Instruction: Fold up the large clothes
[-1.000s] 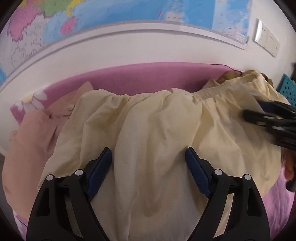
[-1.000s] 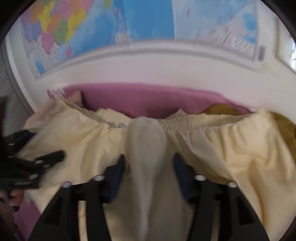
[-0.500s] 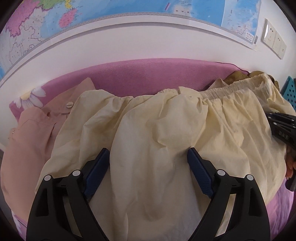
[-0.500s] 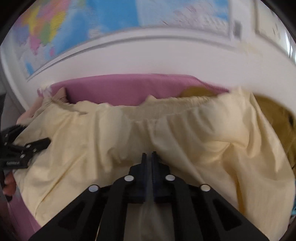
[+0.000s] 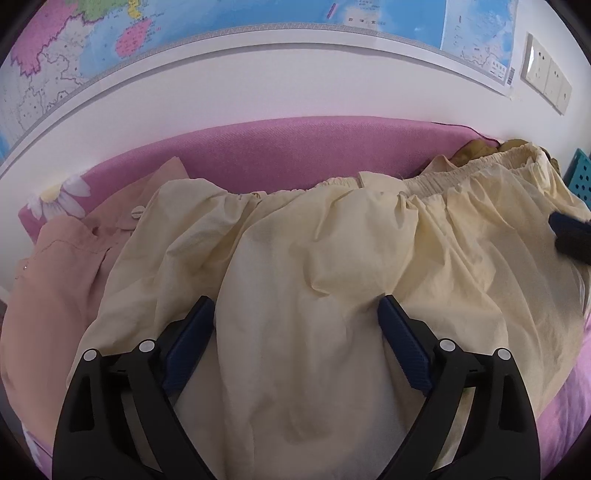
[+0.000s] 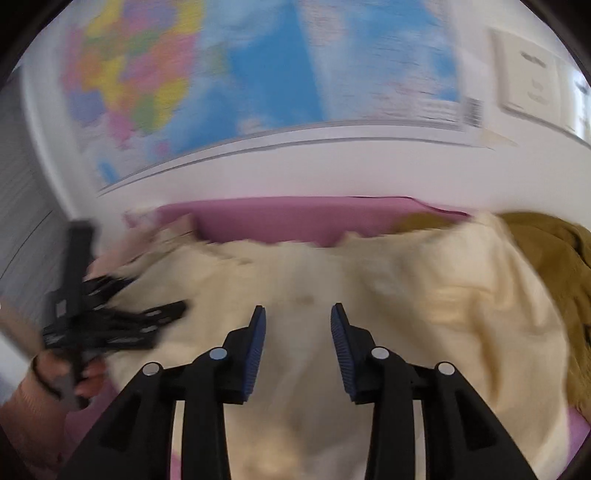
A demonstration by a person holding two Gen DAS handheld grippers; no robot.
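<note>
A large pale yellow garment (image 5: 314, 266) with an elastic waistband lies spread on the pink bed cover (image 5: 280, 155). My left gripper (image 5: 295, 306) is open just above its middle, with fabric bulging between the fingers. My right gripper (image 6: 297, 314) is open above the same garment (image 6: 406, 295); the right wrist view is motion-blurred. The right gripper's tip (image 5: 569, 236) shows at the right edge of the left wrist view. The left gripper (image 6: 110, 321) shows at the left of the right wrist view.
A peach shirt (image 5: 55, 266) lies left of the yellow garment. A mustard-brown garment (image 6: 554, 251) lies at its right. A teal crate (image 5: 581, 173) stands at the far right. A white wall with a map (image 5: 258, 22) runs behind the bed.
My right gripper held a fold of the yellow garment, shut on it half a second ago, then opened and let it go. The garment now lies flatter. The left gripper stayed open.
</note>
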